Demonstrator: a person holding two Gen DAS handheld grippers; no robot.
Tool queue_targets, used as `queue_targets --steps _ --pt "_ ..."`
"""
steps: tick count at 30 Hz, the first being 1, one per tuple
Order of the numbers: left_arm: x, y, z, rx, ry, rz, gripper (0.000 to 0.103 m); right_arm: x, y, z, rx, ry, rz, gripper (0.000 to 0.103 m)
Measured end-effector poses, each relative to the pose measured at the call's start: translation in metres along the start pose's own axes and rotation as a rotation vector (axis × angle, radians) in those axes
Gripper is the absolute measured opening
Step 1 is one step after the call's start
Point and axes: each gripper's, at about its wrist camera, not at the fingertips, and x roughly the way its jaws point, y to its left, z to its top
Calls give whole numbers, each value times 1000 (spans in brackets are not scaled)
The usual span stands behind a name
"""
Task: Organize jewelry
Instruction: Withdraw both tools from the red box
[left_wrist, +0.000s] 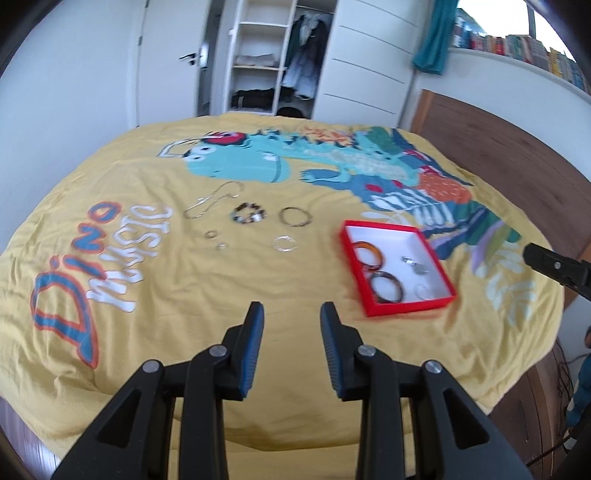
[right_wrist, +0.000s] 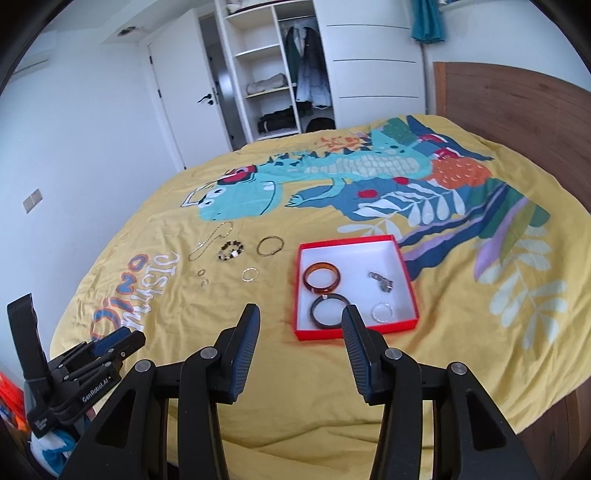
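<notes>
Two grippers: left gripper (left_wrist: 291, 314) and right gripper (right_wrist: 300, 314), both with jaws parted and nothing between the pads, both above the near part of the yellow bedspread (right_wrist: 461, 350).
Landmark: red box (right_wrist: 406, 266), shallow, white inside, lying flat on the bedspread.
Inside the box: amber bangle (right_wrist: 321, 278) toward the far left corner; dark bangle (right_wrist: 330, 310) just nearer, touching or overlapping it; small silver piece (right_wrist: 380, 280) toward the right wall; thin silver ring (right_wrist: 382, 312) near the front right corner.
Left of the box, on the cloth: gold bangle (right_wrist: 270, 245) nearest; beaded bracelet (right_wrist: 231, 251) further left; thin chain (right_wrist: 210, 240) beyond that; pale hoop (right_wrist: 250, 274) and two small rings (right_wrist: 202, 277) closer to the front.
Right gripper: in front of the box, its right finger overlapping the front wall in view.
Left gripper: well left of the box, clear of all jewelry.
</notes>
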Motion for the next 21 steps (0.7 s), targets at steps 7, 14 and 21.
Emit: queue_targets --steps 7,14,21 --pt "30 45 -11 -61 35 80 30 43 11 -3 -15 31 45 46" --pt "55 80 0 -124 48 110 30 90 33 -1 -37 84 113 46" --pt "96 100 18 -169 79 85 40 148 59 8 -72 143 170 48"
